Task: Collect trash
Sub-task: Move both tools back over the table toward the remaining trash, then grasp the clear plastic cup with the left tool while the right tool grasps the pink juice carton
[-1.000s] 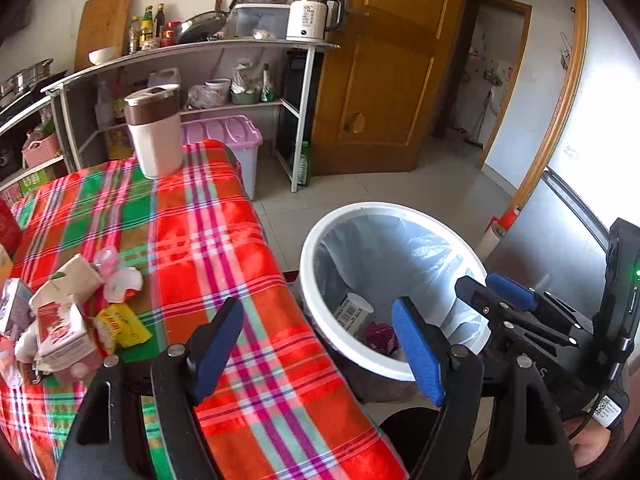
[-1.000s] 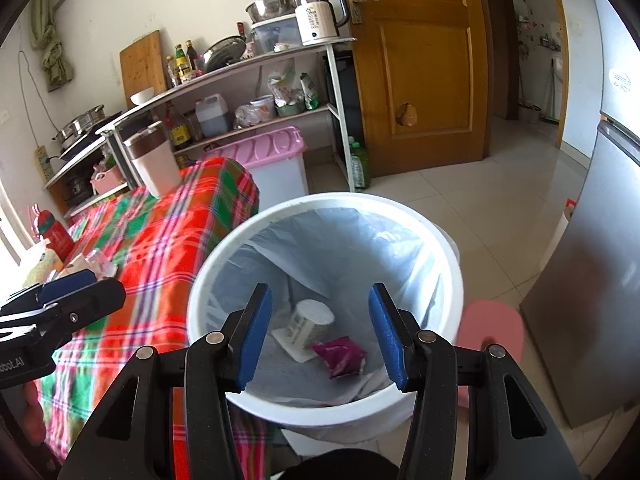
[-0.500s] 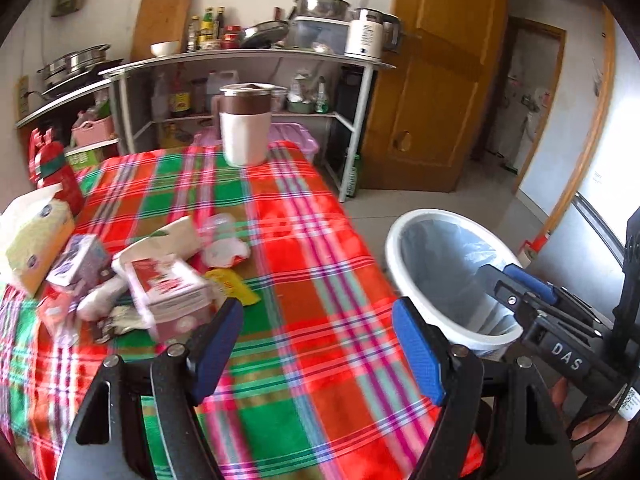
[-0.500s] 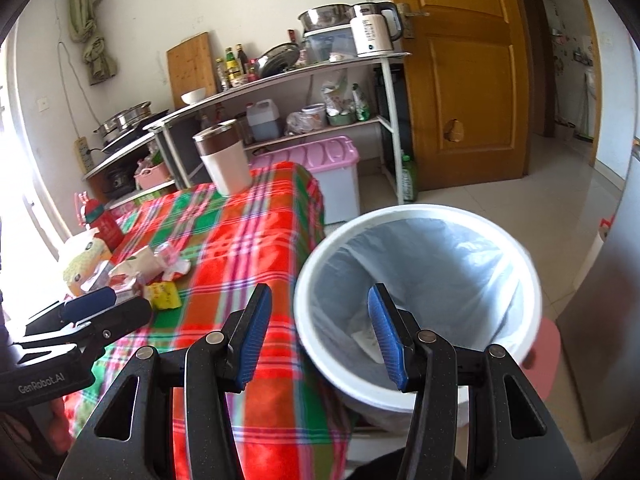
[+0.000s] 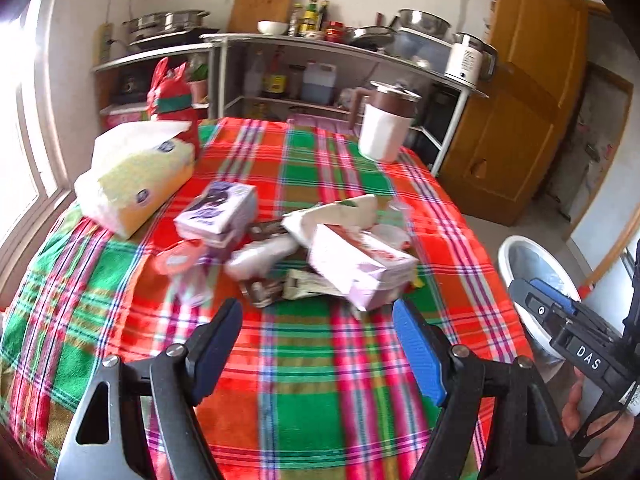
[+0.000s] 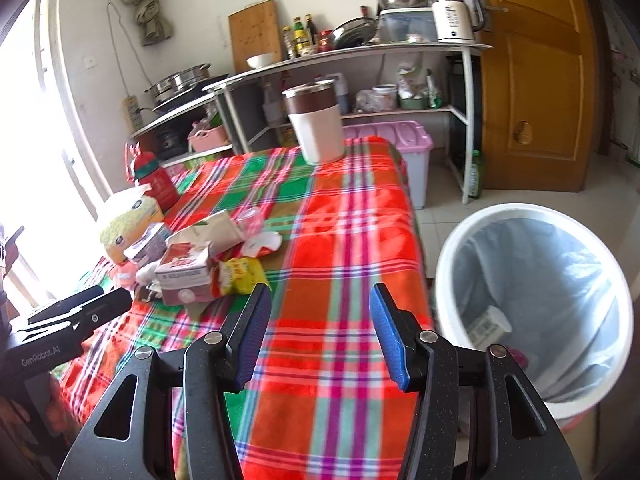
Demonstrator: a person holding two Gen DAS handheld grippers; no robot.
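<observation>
A pile of trash lies on the plaid tablecloth [image 5: 320, 360]: a pink-and-white carton [image 5: 360, 268], a white pouch [image 5: 332, 216], a purple box [image 5: 218, 214], a red lid [image 5: 176, 258], wrappers [image 5: 276, 288]. In the right wrist view the carton [image 6: 186, 270] and a yellow wrapper [image 6: 240, 276] show. My left gripper [image 5: 316, 320] is open and empty, just in front of the pile. My right gripper [image 6: 318, 312] is open and empty over the table's edge. The white bin [image 6: 536, 300] with a liner stands on the floor to the right, with a cup [image 6: 490, 324] inside.
A tissue pack [image 5: 136, 180] and a red bottle [image 5: 172, 104] stand at the table's left. A brown-and-white jug [image 5: 384, 124] stands at the far end. Shelves with cookware [image 6: 360, 64], a pink box [image 6: 400, 152] and a wooden door [image 6: 536, 80] lie behind.
Both grippers have swung left from over the bin to face the table. The left one now faces the trash pile; the bin has slid to the right edge of both views.
</observation>
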